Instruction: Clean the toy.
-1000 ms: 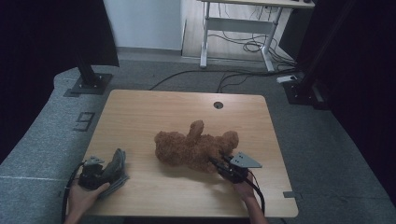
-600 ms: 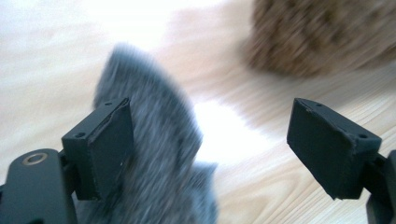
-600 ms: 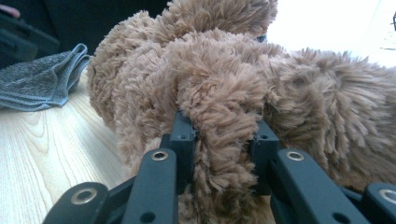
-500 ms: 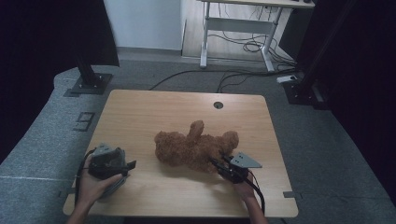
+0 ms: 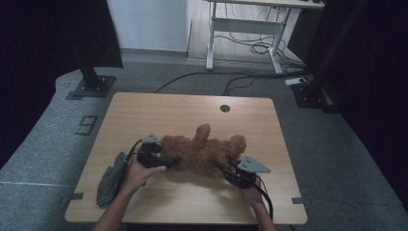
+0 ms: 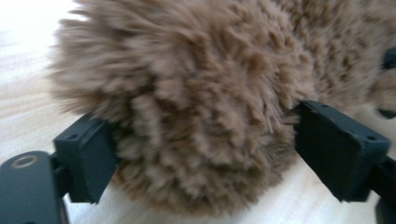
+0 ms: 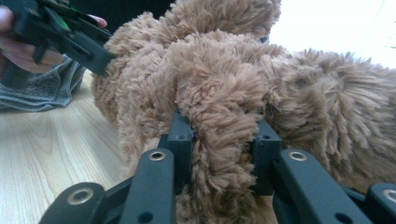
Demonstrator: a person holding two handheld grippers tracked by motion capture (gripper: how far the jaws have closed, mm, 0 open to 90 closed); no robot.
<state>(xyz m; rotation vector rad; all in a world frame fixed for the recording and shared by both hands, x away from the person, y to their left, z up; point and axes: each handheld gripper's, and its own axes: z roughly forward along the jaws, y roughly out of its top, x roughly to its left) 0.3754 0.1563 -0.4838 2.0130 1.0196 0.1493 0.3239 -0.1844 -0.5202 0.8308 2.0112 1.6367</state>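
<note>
Two grippers on one brown teddy bear (image 5: 204, 151) lying mid tabletop (image 5: 192, 108), our left gripper (image 5: 166, 161) w/ jaws just opened wide, bear's round end between them, unpinched, our right gripper (image 7: 219, 140) w/ jaws clamped narrow on a limb, grey cloth (image 5: 109, 178) near left edge

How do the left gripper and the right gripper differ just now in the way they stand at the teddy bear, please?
The left gripper has just been opening: its jaws stand wide around a thick part of the teddy bear, while the right gripper is shut on a narrow limb. In the high view the left gripper meets the bear's left end, the right gripper its right end. Both are hand-held and black-jawed.
</note>
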